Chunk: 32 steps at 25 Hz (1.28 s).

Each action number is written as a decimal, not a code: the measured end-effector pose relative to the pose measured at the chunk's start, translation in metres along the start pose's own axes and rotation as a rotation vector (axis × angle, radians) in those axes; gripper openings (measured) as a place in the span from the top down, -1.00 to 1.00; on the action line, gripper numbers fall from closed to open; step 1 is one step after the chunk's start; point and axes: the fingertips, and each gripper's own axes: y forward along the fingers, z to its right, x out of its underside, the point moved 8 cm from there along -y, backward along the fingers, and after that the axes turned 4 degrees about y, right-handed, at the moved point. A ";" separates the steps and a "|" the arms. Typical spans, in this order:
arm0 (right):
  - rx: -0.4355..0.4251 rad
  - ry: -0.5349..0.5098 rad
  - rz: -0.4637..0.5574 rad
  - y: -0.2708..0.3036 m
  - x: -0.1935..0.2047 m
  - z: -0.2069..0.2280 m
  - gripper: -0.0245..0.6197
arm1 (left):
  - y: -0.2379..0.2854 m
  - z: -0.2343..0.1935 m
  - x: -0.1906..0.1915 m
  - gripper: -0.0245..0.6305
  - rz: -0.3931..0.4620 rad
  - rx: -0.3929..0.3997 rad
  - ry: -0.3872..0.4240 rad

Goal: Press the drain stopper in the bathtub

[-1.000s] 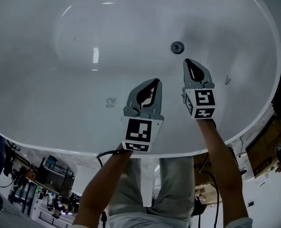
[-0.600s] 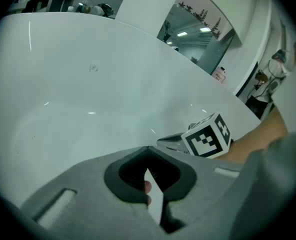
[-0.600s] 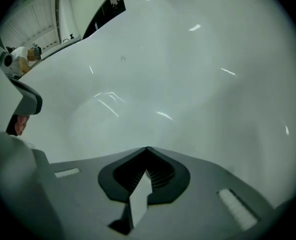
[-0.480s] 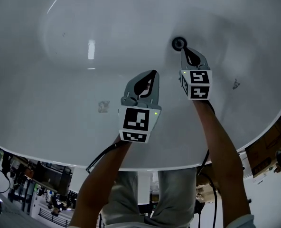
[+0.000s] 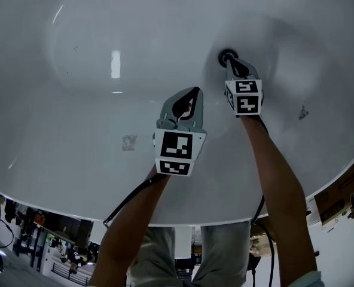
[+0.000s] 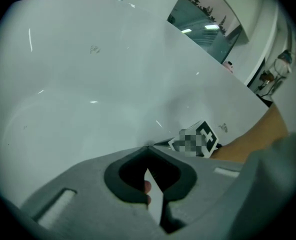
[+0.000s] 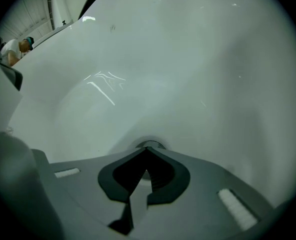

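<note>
Bathtub [image 5: 75, 130]: glossy, smooth white. Drain stopper [image 5: 225, 55]: dark, metallic-looking. Left gripper [image 5: 194, 91], right gripper [image 5: 232, 61]: matt grey plastic.

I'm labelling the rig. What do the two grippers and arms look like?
Both the left gripper and right gripper are grey, with tapering jaws lined in black, each carrying a white cube of black square markers. Black cables trail beside bare forearms; no sleeves show.

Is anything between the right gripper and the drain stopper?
Nothing visible. The right gripper, jaws together, has its tips right at the drain stopper; the left gripper hangs apart, off to the left.
</note>
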 end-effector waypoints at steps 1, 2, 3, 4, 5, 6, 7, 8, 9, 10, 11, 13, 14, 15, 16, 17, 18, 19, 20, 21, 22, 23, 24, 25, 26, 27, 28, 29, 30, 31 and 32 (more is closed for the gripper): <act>0.000 0.008 -0.013 0.005 0.002 0.001 0.92 | 0.001 0.001 0.001 0.92 -0.002 0.003 0.003; 0.003 0.014 -0.034 0.009 0.003 0.002 0.92 | 0.001 0.002 0.001 0.92 -0.003 0.008 0.008; 0.011 0.014 -0.058 0.013 0.005 0.004 0.92 | 0.002 0.003 0.002 0.92 -0.004 0.012 0.015; 0.022 0.009 -0.078 0.016 0.006 0.004 0.91 | 0.003 0.004 0.002 0.92 -0.006 0.016 0.021; 0.034 0.003 -0.094 0.018 0.007 0.004 0.91 | 0.003 0.004 0.003 0.92 -0.009 0.018 0.026; 0.046 0.001 -0.107 0.020 0.007 0.002 0.91 | 0.003 0.005 0.005 0.92 -0.015 0.019 0.029; 0.058 0.008 -0.117 0.021 0.007 0.001 0.91 | 0.003 0.005 0.006 0.92 -0.022 0.021 0.032; 0.067 0.028 -0.125 0.021 0.007 0.001 0.92 | 0.003 0.006 0.007 0.92 -0.028 0.025 0.036; 0.074 0.054 -0.128 0.021 0.007 0.002 0.91 | 0.003 0.008 0.007 0.92 -0.030 0.031 0.044; 0.078 0.071 -0.130 0.020 0.006 0.003 0.91 | 0.001 0.008 0.006 0.92 -0.028 0.036 0.052; 0.076 0.073 -0.130 0.018 0.004 0.003 0.91 | -0.001 0.008 0.003 0.92 -0.023 0.037 0.058; 0.057 0.047 -0.124 0.013 0.002 0.001 0.91 | -0.006 0.006 0.000 0.92 -0.015 0.029 0.058; 0.042 0.036 -0.121 0.009 0.003 0.000 0.91 | -0.008 0.006 -0.001 0.92 -0.013 0.023 0.057; 0.028 0.032 -0.121 0.005 0.005 -0.002 0.92 | -0.010 0.005 -0.002 0.92 -0.013 0.018 0.057; 0.017 0.031 -0.122 0.002 0.007 -0.003 0.92 | -0.011 0.006 -0.004 0.92 -0.012 0.014 0.057; 0.013 0.030 -0.121 -0.002 0.007 -0.003 0.92 | -0.012 0.006 -0.006 0.92 -0.009 0.010 0.059; 0.011 0.029 -0.116 -0.007 0.005 -0.002 0.92 | -0.013 0.007 -0.011 0.92 -0.003 0.008 0.062; 0.011 0.029 -0.106 -0.013 0.000 -0.003 0.92 | -0.016 0.009 -0.016 0.92 0.004 0.006 0.068; 0.010 0.031 -0.093 -0.021 -0.005 -0.004 0.92 | -0.022 0.011 -0.022 0.92 0.011 0.006 0.074; 0.008 0.030 -0.079 -0.031 -0.010 -0.007 0.92 | -0.030 0.014 -0.027 0.92 0.016 0.005 0.079; 0.004 0.025 -0.062 -0.042 -0.015 -0.011 0.92 | -0.038 0.018 -0.031 0.92 0.020 0.004 0.083; -0.001 0.013 -0.045 -0.051 -0.020 -0.015 0.92 | -0.045 0.021 -0.036 0.92 0.024 0.002 0.089; -0.005 -0.002 -0.026 -0.058 -0.027 -0.019 0.92 | -0.050 0.022 -0.041 0.92 0.030 -0.001 0.096; -0.007 -0.016 -0.004 -0.063 -0.036 -0.021 0.92 | -0.052 0.022 -0.047 0.92 0.038 -0.005 0.103; -0.006 -0.024 0.018 -0.068 -0.045 -0.023 0.92 | -0.055 0.021 -0.053 0.92 0.047 -0.005 0.110; -0.005 -0.025 0.037 -0.076 -0.053 -0.024 0.92 | -0.060 0.023 -0.060 0.92 0.057 -0.001 0.112; -0.006 -0.018 0.051 -0.087 -0.058 -0.026 0.92 | -0.068 0.027 -0.065 0.92 0.066 0.006 0.110; -0.010 -0.010 0.062 -0.101 -0.061 -0.029 0.91 | -0.078 0.033 -0.071 0.92 0.075 0.009 0.108; -0.016 -0.004 0.073 -0.113 -0.065 -0.032 0.91 | -0.088 0.038 -0.076 0.92 0.084 0.008 0.108; -0.020 -0.003 0.085 -0.125 -0.070 -0.035 0.91 | -0.097 0.041 -0.083 0.92 0.092 0.003 0.111; -0.021 -0.004 0.097 -0.137 -0.076 -0.037 0.91 | -0.105 0.045 -0.089 0.92 0.099 -0.003 0.116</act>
